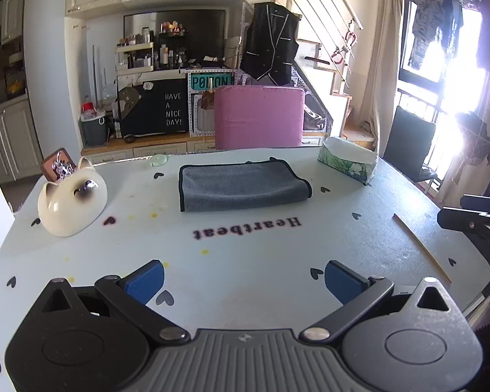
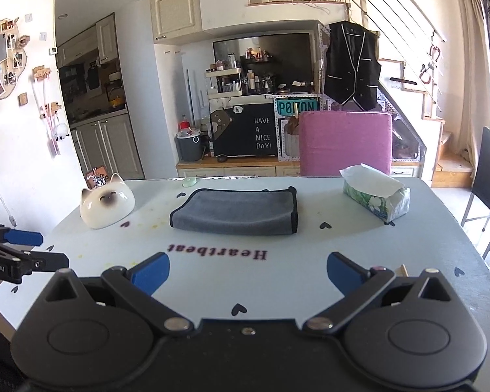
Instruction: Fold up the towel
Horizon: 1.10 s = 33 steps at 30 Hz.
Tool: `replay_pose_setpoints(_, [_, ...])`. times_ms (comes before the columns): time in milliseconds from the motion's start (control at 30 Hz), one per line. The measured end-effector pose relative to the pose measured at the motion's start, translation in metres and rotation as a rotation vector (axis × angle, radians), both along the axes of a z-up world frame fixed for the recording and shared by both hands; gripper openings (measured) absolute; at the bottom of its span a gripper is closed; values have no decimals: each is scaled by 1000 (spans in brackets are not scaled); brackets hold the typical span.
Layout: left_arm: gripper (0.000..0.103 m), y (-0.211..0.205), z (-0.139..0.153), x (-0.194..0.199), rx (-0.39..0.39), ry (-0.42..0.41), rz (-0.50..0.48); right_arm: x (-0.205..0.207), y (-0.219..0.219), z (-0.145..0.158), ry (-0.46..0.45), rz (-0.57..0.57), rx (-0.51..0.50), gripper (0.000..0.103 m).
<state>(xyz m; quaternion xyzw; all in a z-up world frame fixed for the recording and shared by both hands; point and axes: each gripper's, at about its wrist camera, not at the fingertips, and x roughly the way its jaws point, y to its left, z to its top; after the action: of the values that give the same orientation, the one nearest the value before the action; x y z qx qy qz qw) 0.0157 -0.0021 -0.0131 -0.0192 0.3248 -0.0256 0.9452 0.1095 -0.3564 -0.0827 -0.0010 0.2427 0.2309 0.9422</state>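
1. Left wrist view: the left gripper [image 1: 244, 279] has its blue-padded fingers spread wide, holding nothing, poised above the pale table [image 1: 245, 245] near its front edge. The grey towel [image 1: 241, 185], edged in black, lies folded well ahead of it, mid-table. A ceramic cat head [image 1: 72, 202] sits to the towel's left, a tissue box [image 1: 348, 160] to its right, and a pink chair [image 1: 259, 116] stands behind the table. "Heartbeat" is printed upside down on the tabletop; a dark panel reads "HAVE A NICE DAY!".
2. Right wrist view: the right gripper [image 2: 247, 269] is likewise spread wide, grasping nothing, above the table [image 2: 310, 248]. The towel [image 2: 235, 211] lies folded ahead, touched by neither claw. The left gripper [image 2: 32, 248] shows at the left edge, marked "Robot.AI".
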Motion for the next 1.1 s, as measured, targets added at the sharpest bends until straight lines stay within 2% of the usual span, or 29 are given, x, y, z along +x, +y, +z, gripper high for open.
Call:
replay_pose_setpoints(400, [103,4,2,-14,-18,-20,42,-21,3,-6,6,5,-16,103])
replay_pose_setpoints(1100, [103,0,-3,-22,-17,-2,24,-36,3,-6,2,0,-34,103])
